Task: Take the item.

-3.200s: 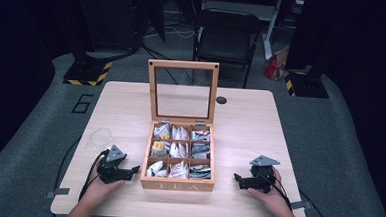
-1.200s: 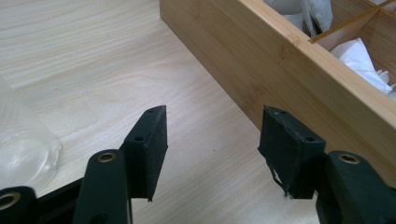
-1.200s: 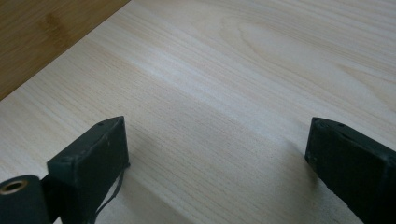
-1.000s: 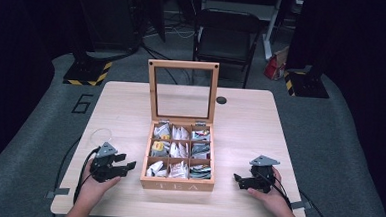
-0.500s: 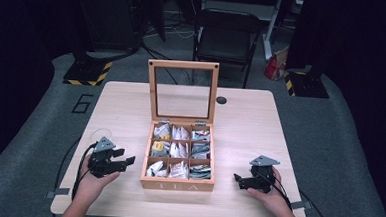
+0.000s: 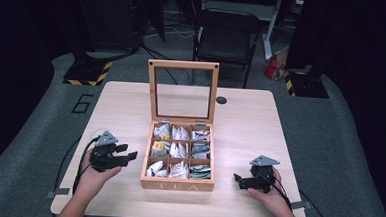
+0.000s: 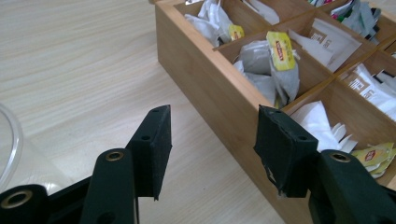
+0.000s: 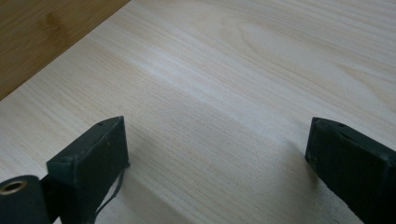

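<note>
left claw (image 6: pixel 126 155): spread, empty, closing slightly | target: tea box (image 6: pixel 178 185) just beside, toward table centre | right claw (image 6: pixel 238 181): spread, empty, farther off

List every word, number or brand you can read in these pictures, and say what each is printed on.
"TEA": on the front wall of the wooden tea box.
"6": painted on the grey floor left of the table.
Yellow tag on a tea bag in the box: it carries a red brand mark, too blurred to read.
Printing on the white sachets: too small to read.
</note>
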### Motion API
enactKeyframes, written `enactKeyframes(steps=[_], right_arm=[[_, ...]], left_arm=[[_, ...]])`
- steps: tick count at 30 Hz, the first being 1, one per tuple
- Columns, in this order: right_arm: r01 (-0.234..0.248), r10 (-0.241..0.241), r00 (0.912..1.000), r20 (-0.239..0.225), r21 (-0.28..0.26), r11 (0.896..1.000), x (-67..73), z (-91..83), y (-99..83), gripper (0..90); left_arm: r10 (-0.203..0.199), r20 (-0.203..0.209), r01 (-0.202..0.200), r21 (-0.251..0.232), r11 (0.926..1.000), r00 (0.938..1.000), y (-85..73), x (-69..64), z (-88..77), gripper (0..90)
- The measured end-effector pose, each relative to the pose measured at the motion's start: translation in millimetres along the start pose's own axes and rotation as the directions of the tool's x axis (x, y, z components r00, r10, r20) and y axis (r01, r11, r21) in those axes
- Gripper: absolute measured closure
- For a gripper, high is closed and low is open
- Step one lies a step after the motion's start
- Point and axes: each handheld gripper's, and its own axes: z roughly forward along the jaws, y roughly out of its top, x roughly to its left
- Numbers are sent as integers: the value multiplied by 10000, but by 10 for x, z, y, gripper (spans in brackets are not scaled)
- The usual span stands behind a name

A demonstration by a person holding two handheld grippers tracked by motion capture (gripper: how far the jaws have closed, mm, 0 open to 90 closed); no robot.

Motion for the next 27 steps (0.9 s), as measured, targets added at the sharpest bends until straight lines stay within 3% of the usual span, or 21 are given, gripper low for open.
enactKeyframes(steps=[27], right_arm=[[0, 0, 10000, -69, 8, 10000, -2, -4, 0, 51]], left_arm=[[502, 356, -501, -13, 9987, 9981, 345, -92, 72, 513]])
